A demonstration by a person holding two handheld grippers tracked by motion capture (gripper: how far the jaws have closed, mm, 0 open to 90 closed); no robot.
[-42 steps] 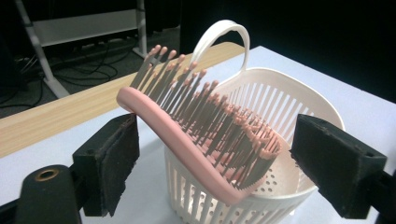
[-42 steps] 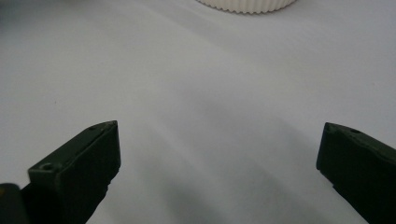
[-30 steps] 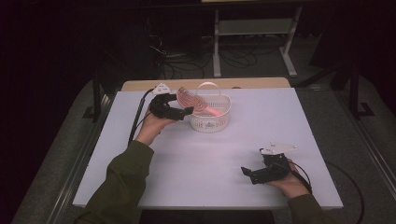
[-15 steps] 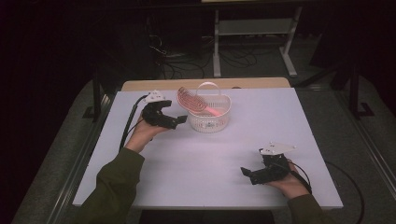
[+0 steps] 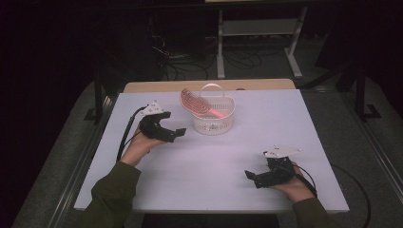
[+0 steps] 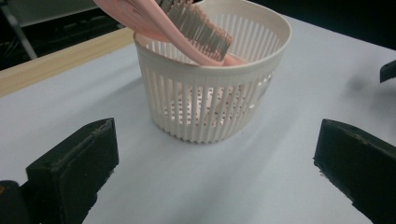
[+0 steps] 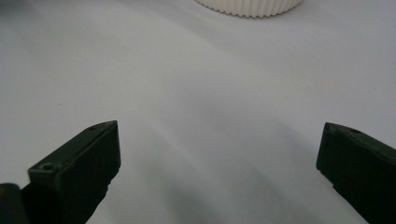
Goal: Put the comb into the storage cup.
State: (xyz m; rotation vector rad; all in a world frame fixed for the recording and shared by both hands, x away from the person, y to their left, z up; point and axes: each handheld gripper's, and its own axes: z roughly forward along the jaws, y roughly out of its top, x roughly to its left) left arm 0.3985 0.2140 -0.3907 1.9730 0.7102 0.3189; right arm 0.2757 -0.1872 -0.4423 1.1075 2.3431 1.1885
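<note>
Left gripper (image 5: 177, 133) sits on the left part of the white table (image 5: 285, 118), held in a hand (image 5: 140, 147) whose green sleeve (image 5: 111, 194) comes in from the bottom edge, with a black cable (image 5: 124, 140) looping off its back and a grey plate (image 5: 153, 108) on top. Its jaws stand spread wide with nothing between them, and they point toward the basket, near it but not touching. From the left gripper view the two black jaws rise at the bottom corners, wide apart, with bare tabletop between them and the basket straight ahead.

Right of that gripper, toward the far middle of the table, stands the cream slotted basket (image 5: 214, 124), upright, with a thin arched handle (image 5: 212, 87) over it. A pink hairbrush (image 5: 195, 102) lies in it at a slant: its bristled head sticks out over the rim on the basket's left side, while the handle end slopes down inside. In the left gripper view the brush (image 6: 187, 23) rests on the near rim of the basket (image 6: 205, 107), grey bristles facing down and outward.

Right gripper (image 5: 251, 176) rests low on the right near part of the table, well apart from the basket, held in the other hand (image 5: 294, 185). Its jaws are also spread wide and empty; in the right gripper view plain white table lies between them, and the basket's ribbed base (image 7: 250, 7) shows at the top edge
</note>
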